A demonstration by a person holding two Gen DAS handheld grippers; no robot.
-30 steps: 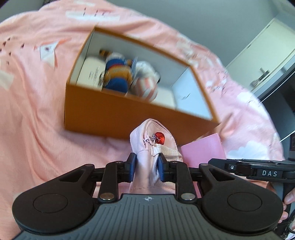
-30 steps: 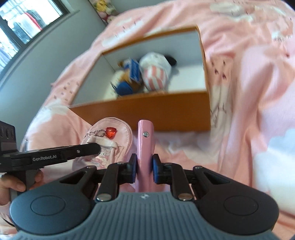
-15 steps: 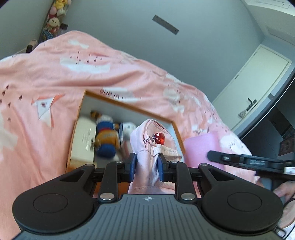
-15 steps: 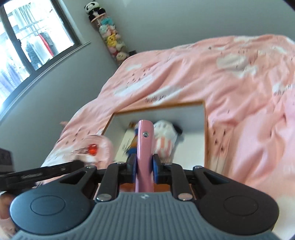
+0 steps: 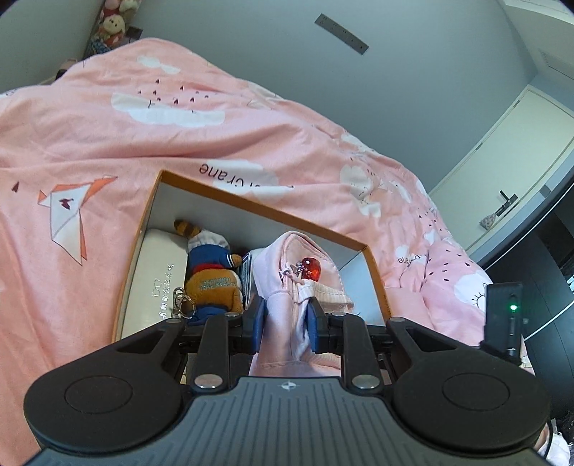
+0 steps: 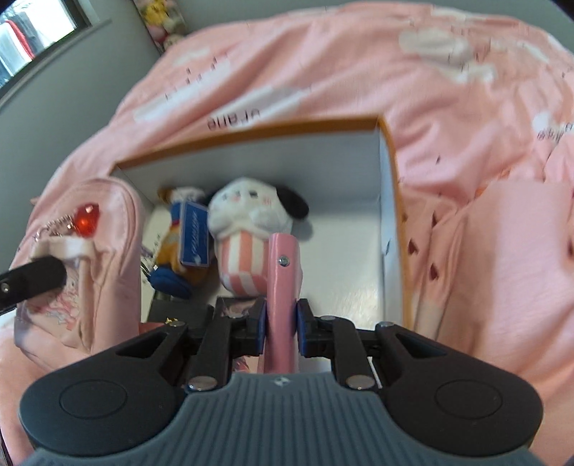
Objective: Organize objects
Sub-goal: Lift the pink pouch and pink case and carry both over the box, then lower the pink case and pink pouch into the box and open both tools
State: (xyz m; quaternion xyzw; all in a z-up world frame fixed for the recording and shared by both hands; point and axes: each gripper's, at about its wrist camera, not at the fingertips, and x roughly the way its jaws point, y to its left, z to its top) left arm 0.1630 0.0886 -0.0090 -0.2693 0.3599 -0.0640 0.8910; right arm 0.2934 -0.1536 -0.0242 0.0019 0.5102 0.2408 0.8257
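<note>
An open orange box [image 5: 373,272] with white inside walls lies on a pink bedspread [image 5: 107,143]. My left gripper [image 5: 285,319] is shut on a pale pink pouch [image 5: 287,286] with a red charm [image 5: 310,269], held over the box. The pouch also shows in the right wrist view [image 6: 93,258]. My right gripper [image 6: 281,322] is shut on a flat pink case [image 6: 283,272], held over the box [image 6: 391,172]. Inside lie a blue and orange plush [image 5: 211,272], a white plush with pink stripes [image 6: 251,229] and a white flat case [image 5: 158,272].
The bedspread surrounds the box on all sides, with raised folds at the right [image 6: 502,251]. A grey wall and a white door [image 5: 509,172] stand beyond the bed. Plush toys [image 5: 114,21] sit in the far corner.
Both grippers have moved from beside the box's near wall to above its opening, carrying the pouch and the pink case. In the last half second both dropped closer to the box's contents.
</note>
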